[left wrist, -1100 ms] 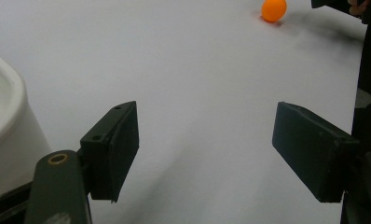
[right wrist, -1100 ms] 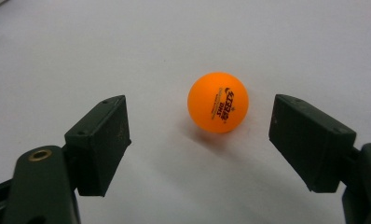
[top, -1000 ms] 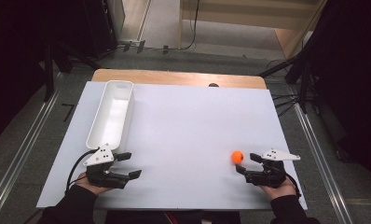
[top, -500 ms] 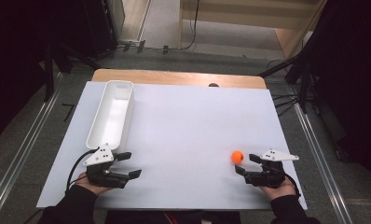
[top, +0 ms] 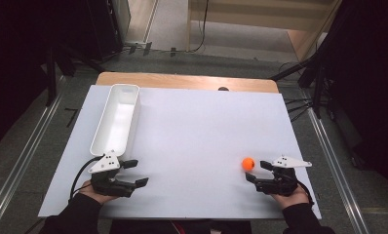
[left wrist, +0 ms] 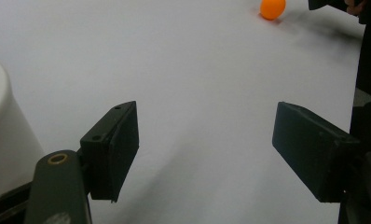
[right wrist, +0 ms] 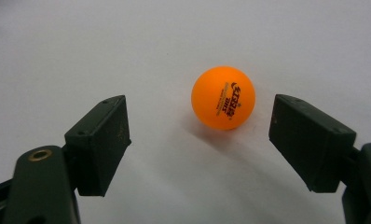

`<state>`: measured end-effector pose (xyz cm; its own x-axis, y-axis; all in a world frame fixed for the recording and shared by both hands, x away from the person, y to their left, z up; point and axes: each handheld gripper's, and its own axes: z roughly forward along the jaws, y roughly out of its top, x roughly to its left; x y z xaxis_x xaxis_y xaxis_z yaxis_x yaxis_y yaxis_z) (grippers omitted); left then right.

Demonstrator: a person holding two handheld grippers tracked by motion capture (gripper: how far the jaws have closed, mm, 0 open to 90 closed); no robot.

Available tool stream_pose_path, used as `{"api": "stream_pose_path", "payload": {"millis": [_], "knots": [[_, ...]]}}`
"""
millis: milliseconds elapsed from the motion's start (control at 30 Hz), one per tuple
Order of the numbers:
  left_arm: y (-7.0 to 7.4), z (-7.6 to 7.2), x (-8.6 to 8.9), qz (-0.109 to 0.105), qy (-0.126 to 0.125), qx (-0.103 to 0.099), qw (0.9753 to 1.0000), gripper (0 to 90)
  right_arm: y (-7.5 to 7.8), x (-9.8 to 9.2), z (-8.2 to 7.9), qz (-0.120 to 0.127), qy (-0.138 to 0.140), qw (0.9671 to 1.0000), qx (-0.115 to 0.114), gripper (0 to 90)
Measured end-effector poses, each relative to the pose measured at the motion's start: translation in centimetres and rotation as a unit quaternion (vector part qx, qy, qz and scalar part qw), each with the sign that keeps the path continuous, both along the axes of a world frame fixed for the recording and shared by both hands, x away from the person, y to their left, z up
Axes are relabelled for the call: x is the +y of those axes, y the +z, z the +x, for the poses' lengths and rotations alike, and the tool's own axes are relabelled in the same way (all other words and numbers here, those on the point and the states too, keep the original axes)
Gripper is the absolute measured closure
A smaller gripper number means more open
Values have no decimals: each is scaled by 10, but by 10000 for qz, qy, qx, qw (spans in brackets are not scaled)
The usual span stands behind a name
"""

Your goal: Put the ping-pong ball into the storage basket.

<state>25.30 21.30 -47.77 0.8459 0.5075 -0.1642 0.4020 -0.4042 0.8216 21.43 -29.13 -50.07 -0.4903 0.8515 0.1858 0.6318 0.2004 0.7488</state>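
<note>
Right now the orange ball [right wrist: 223,97] rests on the white table [top: 197,131], just ahead of the right gripper [right wrist: 200,140], toward one o'clock between its spread jaws. Well apart at the near left, the left gripper [left wrist: 207,144] is also spread and empty, beside the white bin [top: 115,119]; the right hand is nearer.

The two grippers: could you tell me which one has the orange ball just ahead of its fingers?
The right gripper; the orange ball lies just beyond it.

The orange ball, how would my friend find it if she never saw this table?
Start at the big white table and look to its near right corner, where the right gripper rests with its jaws open. Just in front of those jaws sits the orange ball. It is the only round, brightly coloured thing there; the long white bin sits far off on the left.
</note>
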Motion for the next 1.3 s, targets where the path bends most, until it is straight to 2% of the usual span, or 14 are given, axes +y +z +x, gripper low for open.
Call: {"api": "stream_pose_path", "payload": {"millis": [500, 833, 1300], "knots": [[-1, 0, -2, -20, 4, 48, 10000, 232, 2, 1, 2, -10, -41, 10000, -72, 191], [-1, 0, -1, -52, -20, 66, 10000, 232, 5, -1, 6, 46, -190, 9997, -147, 191], [-2, -1, -3, -26, -43, 82, 10000, 231, 13, 2, 20, 38, -292, 9992, -287, 191]]}}
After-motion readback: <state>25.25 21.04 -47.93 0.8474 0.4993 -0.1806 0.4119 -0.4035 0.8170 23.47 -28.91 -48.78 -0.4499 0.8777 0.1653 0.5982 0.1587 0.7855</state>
